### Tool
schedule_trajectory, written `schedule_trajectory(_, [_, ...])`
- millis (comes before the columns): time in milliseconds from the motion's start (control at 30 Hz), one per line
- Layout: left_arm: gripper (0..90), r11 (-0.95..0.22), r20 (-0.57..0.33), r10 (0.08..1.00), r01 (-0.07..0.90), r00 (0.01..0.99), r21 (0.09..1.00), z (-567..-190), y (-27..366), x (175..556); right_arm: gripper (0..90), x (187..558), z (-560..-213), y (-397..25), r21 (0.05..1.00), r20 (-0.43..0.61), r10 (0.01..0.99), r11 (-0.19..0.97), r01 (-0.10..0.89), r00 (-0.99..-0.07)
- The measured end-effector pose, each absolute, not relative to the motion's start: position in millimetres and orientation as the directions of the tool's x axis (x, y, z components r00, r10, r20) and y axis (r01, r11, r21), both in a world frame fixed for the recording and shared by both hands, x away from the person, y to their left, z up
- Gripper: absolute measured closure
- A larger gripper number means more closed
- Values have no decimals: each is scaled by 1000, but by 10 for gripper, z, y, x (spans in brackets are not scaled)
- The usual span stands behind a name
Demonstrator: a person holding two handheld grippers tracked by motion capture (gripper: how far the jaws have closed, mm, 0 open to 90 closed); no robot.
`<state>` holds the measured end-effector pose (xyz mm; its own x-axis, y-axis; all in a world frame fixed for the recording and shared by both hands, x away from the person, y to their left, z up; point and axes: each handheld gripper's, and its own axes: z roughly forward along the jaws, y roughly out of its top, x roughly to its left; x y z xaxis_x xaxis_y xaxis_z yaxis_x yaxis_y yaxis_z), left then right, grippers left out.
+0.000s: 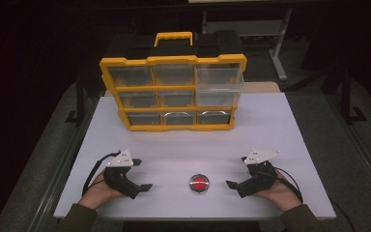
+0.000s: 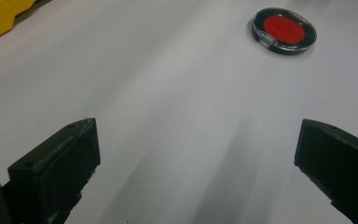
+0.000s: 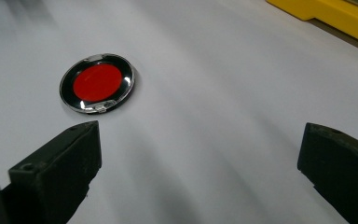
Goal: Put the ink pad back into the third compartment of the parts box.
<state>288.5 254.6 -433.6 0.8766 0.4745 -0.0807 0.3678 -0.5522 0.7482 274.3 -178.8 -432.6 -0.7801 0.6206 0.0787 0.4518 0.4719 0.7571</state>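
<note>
On the near half of the white table (image 1: 280, 121) we list one round compact (image 1: 199, 183): black-rimmed, clear-lidded, with a red disc inside. It lies flat and closed near the front edge, between our two tools and touching neither. From the left gripper view the compact (image 2: 284, 30) sits ahead and off to the right; from the right gripper view it (image 3: 97, 82) sits ahead and to the left, just beyond the left jaw.

Item, left gripper (image 1: 140, 181): held in our left hand (image 1: 96, 193) at the front left of the table, pointing inward toward the compact. Its jaws stand wide apart with bare tabletop between them. A grey three-cornered plate rides on top and a black cable loops out behind.

Item, right gripper (image 1: 236, 180): held in our right hand (image 1: 280, 193) at the front right, pointing inward likewise. Its jaws are also spread wide, nothing between them but table. Same plate, same cable.

Item, yellow organiser case (image 1: 173, 92): stands upright at the far side of the table, well apart from the compact. It shows three rows of clear bins in a yellow frame, with a yellow handle (image 1: 174, 37) on top. One clear drawer (image 1: 220, 86) at the upper right juts forward from its slot. We see a yellow corner of this case in each gripper view.
</note>
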Motion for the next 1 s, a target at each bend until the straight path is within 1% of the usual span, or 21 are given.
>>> schedule_trajectory(1000, [0,-535,-96,470,370,877,760,-4305,2564,2875,0,2857,-4246,-1613,776,89,588,465,426,-804])
